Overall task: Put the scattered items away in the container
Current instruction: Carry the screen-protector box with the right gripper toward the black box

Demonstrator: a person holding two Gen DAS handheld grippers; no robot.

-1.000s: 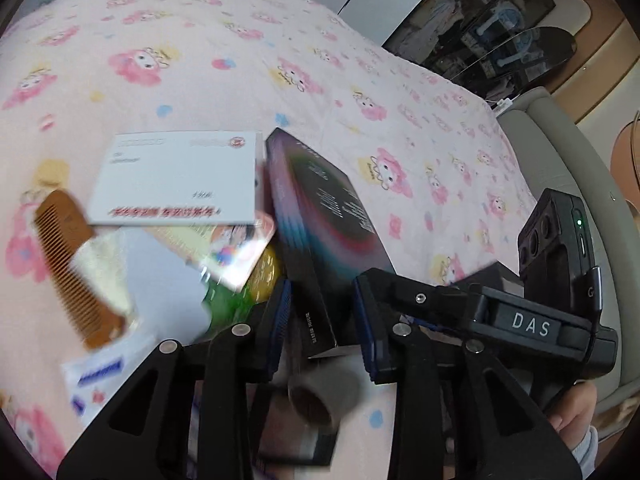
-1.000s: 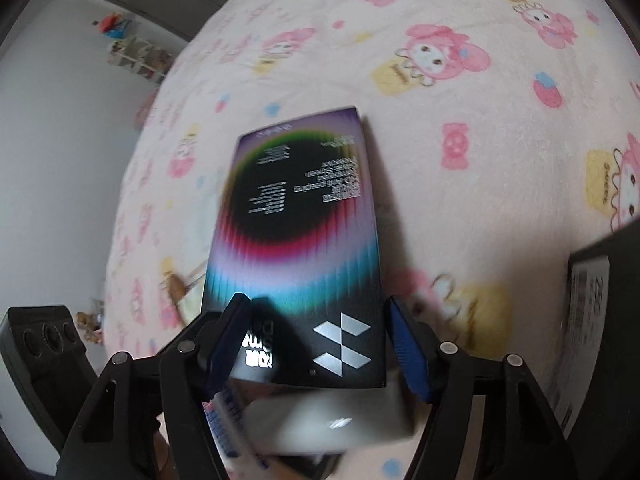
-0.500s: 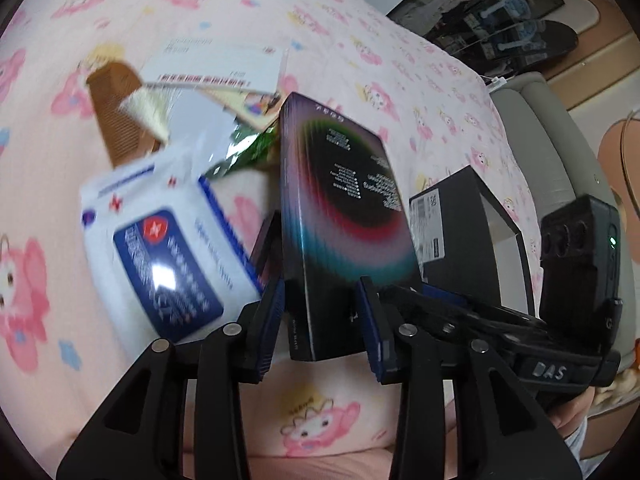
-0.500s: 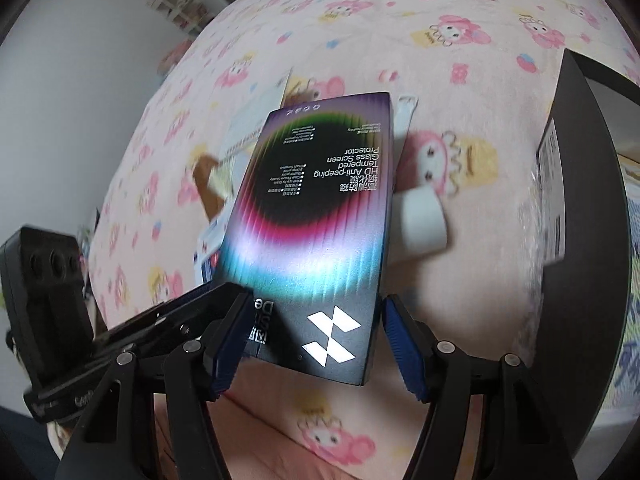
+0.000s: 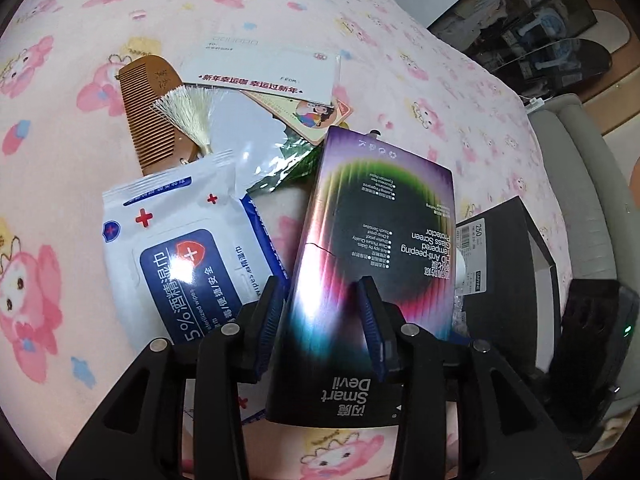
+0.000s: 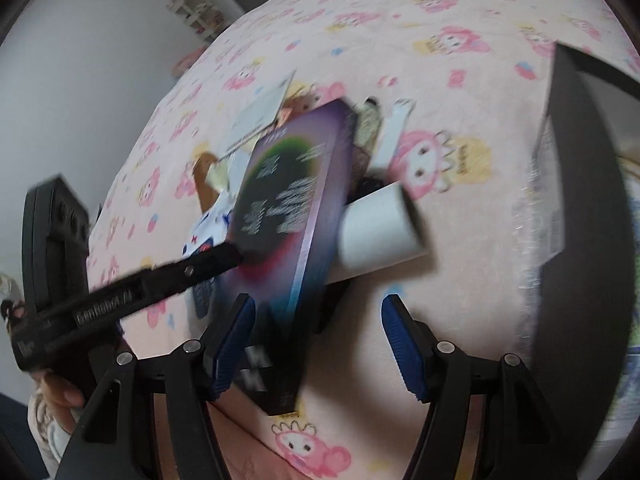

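Observation:
My left gripper [image 5: 322,316] is shut on the near end of a dark rainbow screen-protector box [image 5: 380,240] and holds it tilted above the pink bedspread. In the right wrist view the same box [image 6: 288,220] stands on edge between the left gripper's fingers [image 6: 192,270]. My right gripper [image 6: 316,344] is open, its jaws wide apart on either side of the box's near end, not touching it. The black open box container [image 5: 508,276] sits to the right; its wall [image 6: 580,200] also shows in the right wrist view.
On the bedspread lie a wet wipes pack [image 5: 180,256], a wooden comb [image 5: 156,120] with a tassel, a white card [image 5: 260,68], a cartoon card [image 5: 316,116], a green foil wrapper [image 5: 288,164] and a white roll [image 6: 380,228]. A grey sofa edge [image 5: 580,184] is at right.
My right gripper has opened and let go of the screen-protector box. My left gripper now holds it, and the box has tilted onto its edge in the right wrist view.

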